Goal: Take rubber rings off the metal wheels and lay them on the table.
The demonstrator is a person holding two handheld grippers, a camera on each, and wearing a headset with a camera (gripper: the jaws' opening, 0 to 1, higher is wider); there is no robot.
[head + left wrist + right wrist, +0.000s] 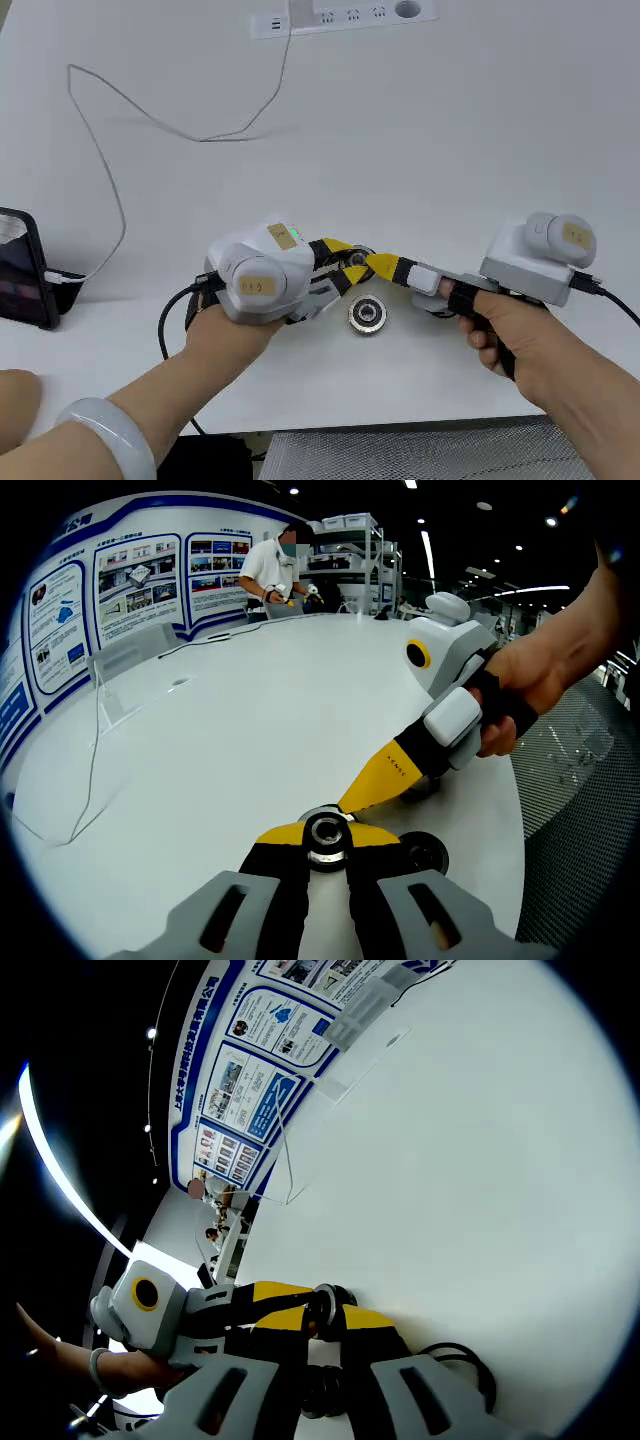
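At the left edge a phone [22, 268] lies on the white table [450, 130] with a cable plugged into it. Just right of it the left gripper [340, 263] is clenched on a small metal wheel [327, 831], held just above the table. A second wheel [368, 313] lies flat on the table just beside it. From the right, the right gripper [372, 264] has its yellow tip against the held wheel's rim; whether it is pinching anything I cannot tell.
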